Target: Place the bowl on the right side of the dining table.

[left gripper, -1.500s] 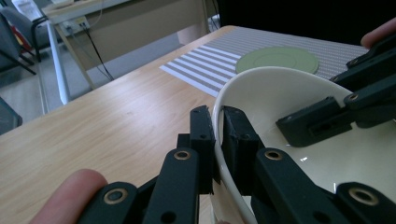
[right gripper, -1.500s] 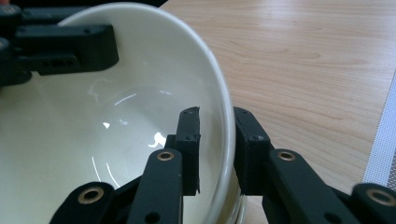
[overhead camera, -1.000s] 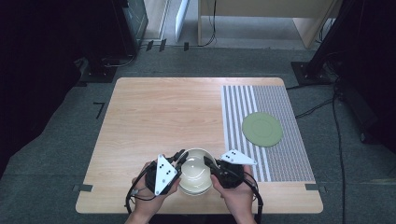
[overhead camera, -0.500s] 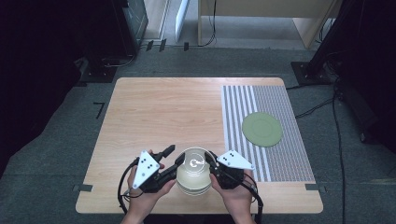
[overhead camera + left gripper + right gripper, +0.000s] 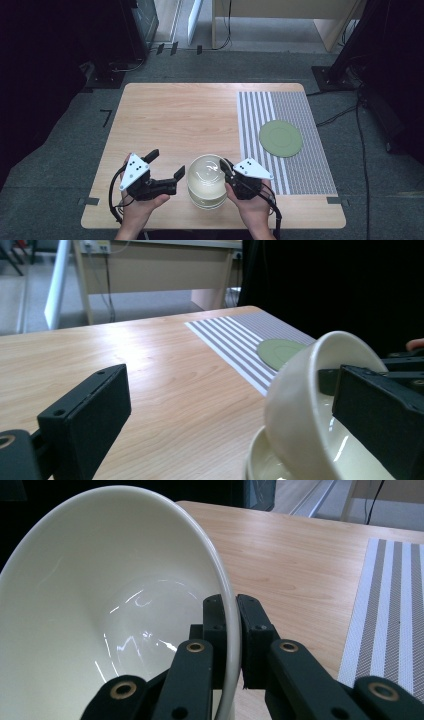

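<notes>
Two cream bowls sit nested: the top bowl (image 5: pixel 207 176) tilts in the lower bowl (image 5: pixel 206 199), its rim clenched by the right gripper (image 5: pixel 229 172). The left gripper (image 5: pixel 166 165), just opened and released, stands apart on the bowl's far side, near the desk (image 5: pixel 180 115) edge.

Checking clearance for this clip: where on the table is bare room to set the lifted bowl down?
Free: the bare wood of the table left of the striped mat, and the mat around the green plate. Crowded: the near edge, with stacked bowls between both tongs.
</notes>
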`<state>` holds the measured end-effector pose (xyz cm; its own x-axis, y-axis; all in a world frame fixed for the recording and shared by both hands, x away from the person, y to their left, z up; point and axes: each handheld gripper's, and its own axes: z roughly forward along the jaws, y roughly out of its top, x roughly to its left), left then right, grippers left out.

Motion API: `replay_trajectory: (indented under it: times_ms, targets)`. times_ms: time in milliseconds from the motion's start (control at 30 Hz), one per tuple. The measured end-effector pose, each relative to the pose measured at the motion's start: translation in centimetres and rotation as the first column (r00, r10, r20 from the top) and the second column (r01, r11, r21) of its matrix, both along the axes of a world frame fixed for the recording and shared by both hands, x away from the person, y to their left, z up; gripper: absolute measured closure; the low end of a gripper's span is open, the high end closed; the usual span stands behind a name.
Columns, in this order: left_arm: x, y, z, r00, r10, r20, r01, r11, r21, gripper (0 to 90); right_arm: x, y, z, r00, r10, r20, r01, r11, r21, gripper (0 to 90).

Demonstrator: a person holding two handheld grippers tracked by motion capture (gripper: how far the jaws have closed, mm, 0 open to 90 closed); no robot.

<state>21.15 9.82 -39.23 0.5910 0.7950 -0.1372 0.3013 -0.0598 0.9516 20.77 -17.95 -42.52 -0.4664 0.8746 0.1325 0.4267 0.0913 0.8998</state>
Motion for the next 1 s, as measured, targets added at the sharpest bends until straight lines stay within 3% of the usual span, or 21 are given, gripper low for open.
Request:
replay_trajectory:
  times_ms: [300, 533, 767, 1000]
  targets:
    - [0.6, 2.3, -0.4, 0.9995, 0.019, -0.023, -0.020, 0.9994, -0.029, 0.0, 0.2, -0.8, 0.5, 0.9997, -0.022, 0.013, 0.022, 1.000, 0.010, 84.4]
    - [1.3, 3.8, -1.2, 0.9969, 0.057, -0.054, -0.058, 0.9982, -0.019, 0.0, 0.3, -1.6, 1.0, 0.9990, -0.037, 0.026, 0.036, 0.999, 0.022, 84.3]
    - [2.3, 5.7, -3.0, 0.9872, 0.118, -0.108, -0.119, 0.9929, -0.001, 0.0, 0.5, -2.3, 1.2, 0.9985, -0.044, 0.031, 0.043, 0.999, 0.029, 84.3]
    - [2.9, 6.6, -5.3, 0.9737, 0.168, -0.154, -0.159, 0.9849, 0.068, 0.0, 0.6, -2.8, 1.3, 0.9980, -0.051, 0.038, 0.050, 0.999, 0.021, 84.4]
